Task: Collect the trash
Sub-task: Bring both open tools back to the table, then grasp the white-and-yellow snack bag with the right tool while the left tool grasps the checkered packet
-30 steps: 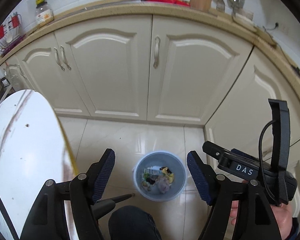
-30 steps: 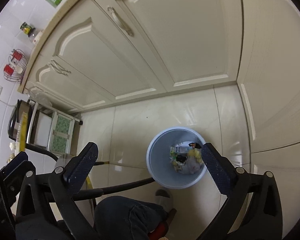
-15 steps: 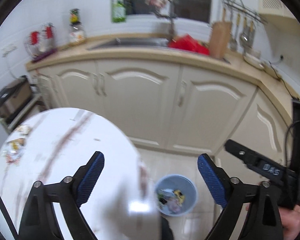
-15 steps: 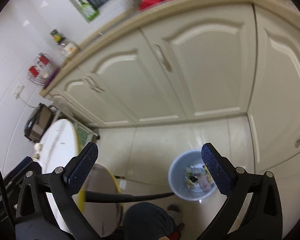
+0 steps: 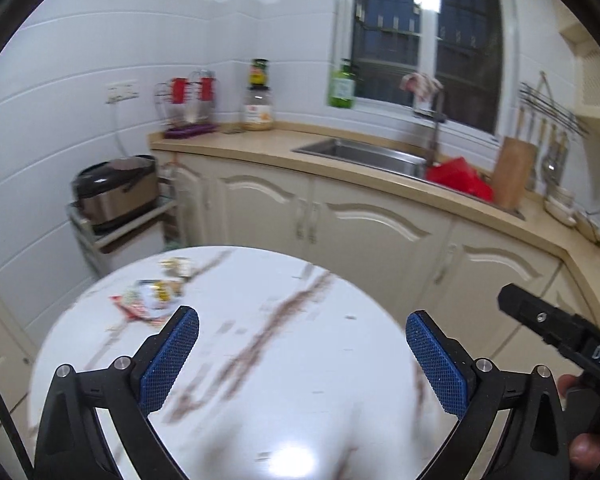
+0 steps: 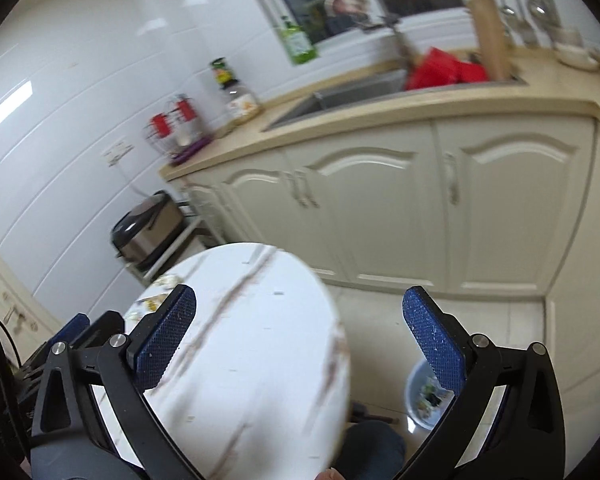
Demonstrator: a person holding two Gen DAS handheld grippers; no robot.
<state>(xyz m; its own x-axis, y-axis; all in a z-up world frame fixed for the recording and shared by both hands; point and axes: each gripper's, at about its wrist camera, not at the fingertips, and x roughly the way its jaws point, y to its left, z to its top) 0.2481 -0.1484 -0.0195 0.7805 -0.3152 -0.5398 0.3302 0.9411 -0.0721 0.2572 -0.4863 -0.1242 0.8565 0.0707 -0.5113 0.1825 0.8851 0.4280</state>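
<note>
Now both views have swung up from the bin (image 6: 424, 396) to the tabletop (image 5: 284, 360), the left gripper (image 5: 300, 356) having just opened its jaws wide and empty, the right gripper (image 6: 300, 344) likewise wide and empty, with wrappers (image 5: 152, 296) awaiting collection at the far edge.

The left gripper (image 5: 302, 354) hangs over the round white marble-veined table (image 5: 284, 364), its jaws having just been opening and now spread wide with nothing between them. Crumpled wrappers (image 5: 152, 298) lie near the table's far left edge, another scrap (image 5: 177, 266) just beyond them. At the right edge of the view a hand (image 5: 584, 446) grips the black body of the right gripper (image 5: 560, 332), jaws unseen
</note>
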